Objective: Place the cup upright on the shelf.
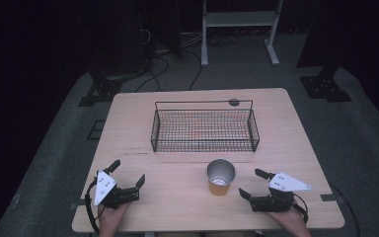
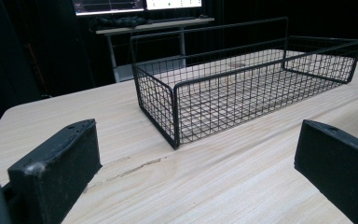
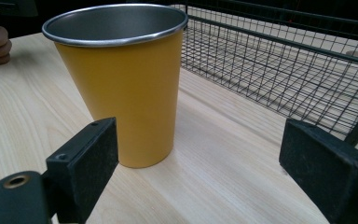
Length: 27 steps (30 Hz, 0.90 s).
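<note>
The right gripper (image 1: 256, 183), jaws spread (empty, like the left gripper (image 1: 127, 174)), should square up on the yellow cup (image 1: 220, 178) before closing.

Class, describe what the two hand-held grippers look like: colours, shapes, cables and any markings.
Each gripper, left and right, has a black body with two blocky black jaws. A pale grey three-cornered plate with small dark dots sits on top of each. A black cable loops from the rear of each. In the right gripper view a brass-coloured ring is set into the arm behind one jaw. No sleeves show.
</note>
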Available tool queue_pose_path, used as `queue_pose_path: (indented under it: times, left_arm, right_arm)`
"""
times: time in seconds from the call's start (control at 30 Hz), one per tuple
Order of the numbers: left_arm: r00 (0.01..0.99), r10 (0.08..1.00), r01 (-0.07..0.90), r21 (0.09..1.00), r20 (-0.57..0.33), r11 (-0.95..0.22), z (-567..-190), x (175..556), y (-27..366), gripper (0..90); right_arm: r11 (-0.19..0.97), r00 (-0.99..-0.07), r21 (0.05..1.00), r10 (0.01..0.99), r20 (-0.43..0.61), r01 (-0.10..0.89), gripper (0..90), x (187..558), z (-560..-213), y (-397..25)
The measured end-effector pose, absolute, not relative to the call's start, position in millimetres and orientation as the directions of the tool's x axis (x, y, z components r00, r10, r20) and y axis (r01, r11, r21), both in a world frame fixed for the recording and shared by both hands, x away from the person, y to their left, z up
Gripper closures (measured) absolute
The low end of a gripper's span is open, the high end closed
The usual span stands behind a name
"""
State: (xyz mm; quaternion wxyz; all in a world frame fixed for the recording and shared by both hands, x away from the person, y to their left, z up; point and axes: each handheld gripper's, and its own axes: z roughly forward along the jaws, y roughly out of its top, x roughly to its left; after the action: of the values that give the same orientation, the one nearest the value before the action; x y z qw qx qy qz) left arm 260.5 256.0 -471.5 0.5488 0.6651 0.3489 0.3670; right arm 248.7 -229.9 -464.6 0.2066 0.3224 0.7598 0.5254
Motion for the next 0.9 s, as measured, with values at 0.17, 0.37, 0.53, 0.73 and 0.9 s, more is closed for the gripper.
queue_pose_path:
  times: [0.17, 0.37, 0.53, 0.73, 0.9]
  left_arm:
    - [0.487, 0.867, 0.061, 0.986, 0.106, -0.155, -471, 260, 256, 0.0]
    - [0.487, 0.867, 0.061, 0.986, 0.106, -0.155, -471, 260, 256, 0.0]
    - [0.488, 0.866, 0.062, 0.986, 0.104, -0.154, -471, 260, 256, 0.0]
    - [0.488, 0.867, 0.061, 0.986, 0.104, -0.153, -471, 260, 256, 0.0]
    - [0.487, 0.867, 0.06, 0.986, 0.106, -0.154, -471, 260, 256, 0.0]
  right_arm:
    - [0.255, -0.728, 0.93, 0.685, 0.02, 0.265, 8.8, 249, -466, -220]
    - [0.263, -0.743, 0.928, 0.669, 0.021, 0.263, 8.7, 249, -467, -211]
    - [0.266, -0.759, 0.929, 0.651, 0.023, 0.256, 8.7, 250, -466, -203]
    - [0.279, -0.776, 0.928, 0.631, 0.016, 0.246, 8.2, 252, -465, -193]
    - [0.276, -0.781, 0.931, 0.624, 0.017, 0.241, 8.2, 253, -464, -189]
